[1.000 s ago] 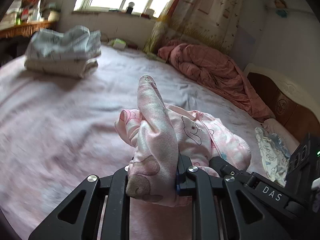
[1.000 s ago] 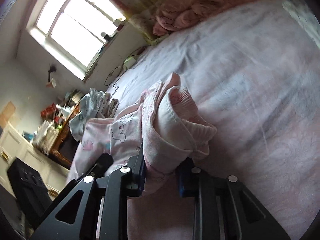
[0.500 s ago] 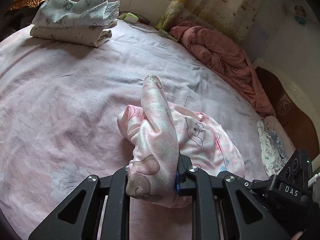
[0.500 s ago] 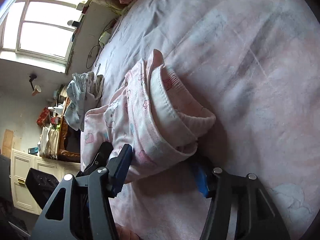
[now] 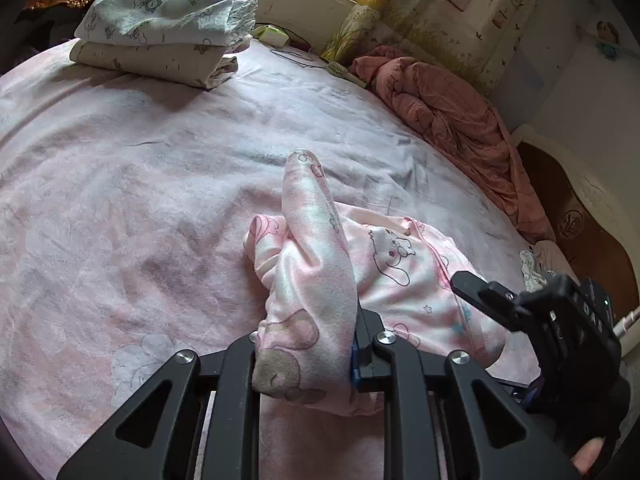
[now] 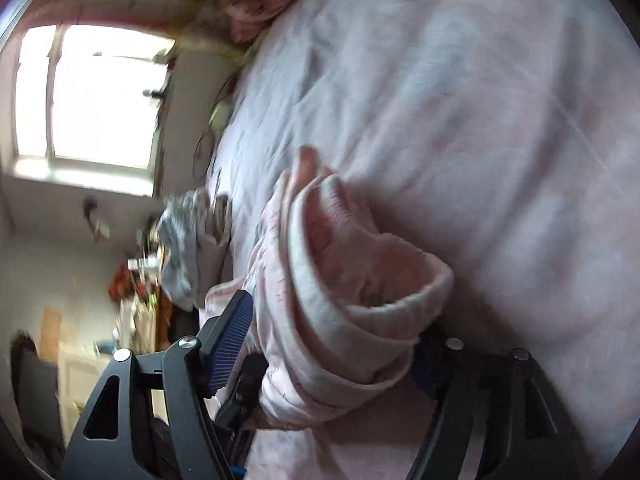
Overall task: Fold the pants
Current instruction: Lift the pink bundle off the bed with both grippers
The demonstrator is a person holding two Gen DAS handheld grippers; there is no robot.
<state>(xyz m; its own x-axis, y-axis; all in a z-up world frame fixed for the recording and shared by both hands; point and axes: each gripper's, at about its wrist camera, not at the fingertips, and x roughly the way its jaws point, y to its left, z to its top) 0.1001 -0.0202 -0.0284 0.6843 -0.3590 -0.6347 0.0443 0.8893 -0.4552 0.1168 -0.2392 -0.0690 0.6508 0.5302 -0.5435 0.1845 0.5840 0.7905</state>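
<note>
Pink cartoon-print pants (image 5: 400, 272) lie bunched on the pink bedsheet (image 5: 120, 208). My left gripper (image 5: 308, 344) is shut on a thick fold of them that stands up between its fingers. In the right wrist view the ribbed waistband end of the pants (image 6: 340, 280) sits between the jaws of my right gripper (image 6: 336, 320), which are opening. Its blue left pad (image 6: 230, 344) stands clear of the cloth, and the right pad is hidden behind the fabric. One finger (image 5: 484, 294) of the right gripper reaches over the pants from the right in the left wrist view.
A stack of folded printed cloths (image 5: 160, 40) rests at the bed's far left. A reddish quilt (image 5: 452, 108) lies heaped along the far right by a wooden headboard (image 5: 580, 220). A small printed cloth (image 5: 532, 272) is near the right edge. A bright window (image 6: 92, 92) is behind.
The right gripper's jaws have spread apart off the waistband, and that gripper has rolled and sunk toward the bed. The left gripper has lowered a little, still clamped on the fold.
</note>
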